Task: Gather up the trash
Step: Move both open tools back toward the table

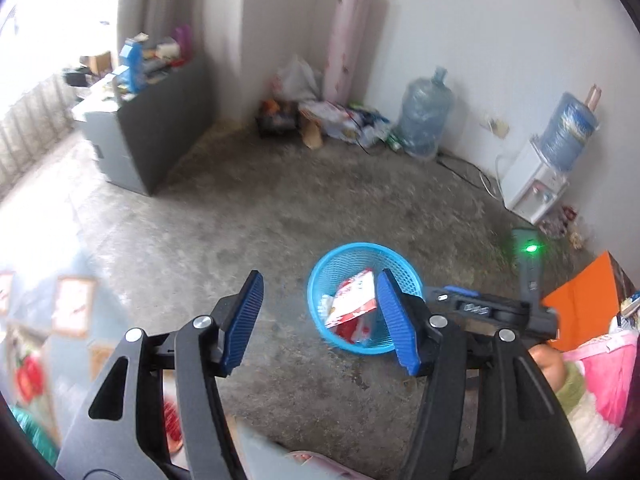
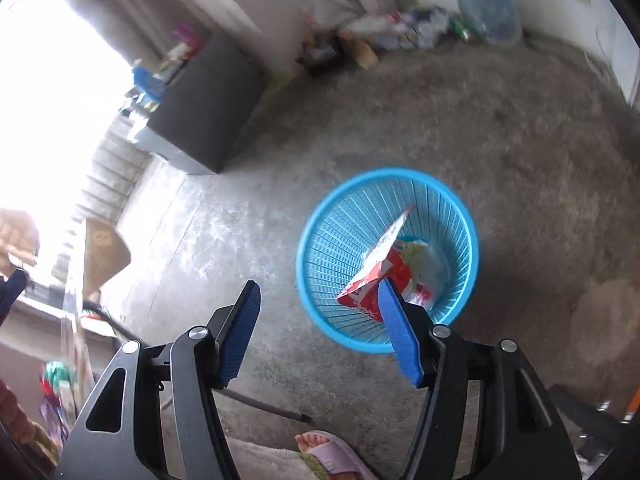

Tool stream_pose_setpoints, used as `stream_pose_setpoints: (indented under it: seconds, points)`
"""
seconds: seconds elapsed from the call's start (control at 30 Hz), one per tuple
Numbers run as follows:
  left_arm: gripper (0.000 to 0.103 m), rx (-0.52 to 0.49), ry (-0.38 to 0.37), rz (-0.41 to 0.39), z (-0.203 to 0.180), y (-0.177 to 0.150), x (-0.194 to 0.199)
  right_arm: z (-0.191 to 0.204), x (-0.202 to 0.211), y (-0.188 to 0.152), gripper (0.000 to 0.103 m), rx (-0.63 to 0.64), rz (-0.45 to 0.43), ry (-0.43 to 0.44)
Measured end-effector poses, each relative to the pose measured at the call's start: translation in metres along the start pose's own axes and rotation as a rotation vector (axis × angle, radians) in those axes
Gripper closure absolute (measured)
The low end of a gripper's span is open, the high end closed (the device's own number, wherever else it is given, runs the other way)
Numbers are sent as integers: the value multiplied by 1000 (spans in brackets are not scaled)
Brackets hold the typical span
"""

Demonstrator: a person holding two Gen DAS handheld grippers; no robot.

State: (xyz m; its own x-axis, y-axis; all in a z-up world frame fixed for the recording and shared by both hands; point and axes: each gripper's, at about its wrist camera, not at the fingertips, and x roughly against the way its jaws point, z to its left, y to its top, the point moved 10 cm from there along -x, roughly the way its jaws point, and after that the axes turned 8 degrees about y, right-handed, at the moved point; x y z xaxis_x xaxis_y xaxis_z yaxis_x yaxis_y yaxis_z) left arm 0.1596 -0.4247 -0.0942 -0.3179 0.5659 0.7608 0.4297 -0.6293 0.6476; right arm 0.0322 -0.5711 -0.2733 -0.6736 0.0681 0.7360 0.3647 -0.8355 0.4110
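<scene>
The blue tong pad (image 2: 398, 330) hides the red-and-white wrapper's (image 2: 376, 276) lower corner; the foot (image 2: 320, 450) is cut off.

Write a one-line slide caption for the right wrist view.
Open right gripper above blue basket holding a red-and-white packet.

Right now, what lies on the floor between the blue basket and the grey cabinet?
Only bare concrete floor between the blue basket and grey cabinet; the right wrist view shows it best.
</scene>
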Motion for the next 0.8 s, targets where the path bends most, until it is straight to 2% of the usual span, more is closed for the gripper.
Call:
stream_pose_setpoints:
  seconds: [0.07,0.23,0.4,0.57,0.8]
  points:
    - [47,31,17,-37,13,-8,28,20,16,-3,42,49,-7,6]
    - [47,107,89,-110,54,-34,86,79,49,-6,42,151,-13,95]
    - [47,190,210,-159,107,-72,144,146,64,-21,42,241,-4,218]
    - [47,294,348,-204,168,-118,211,217,65,-47,42,351,51,330]
    - [47,474,514,-202,251,-196,290,317,57,-104,42,504,179,486]
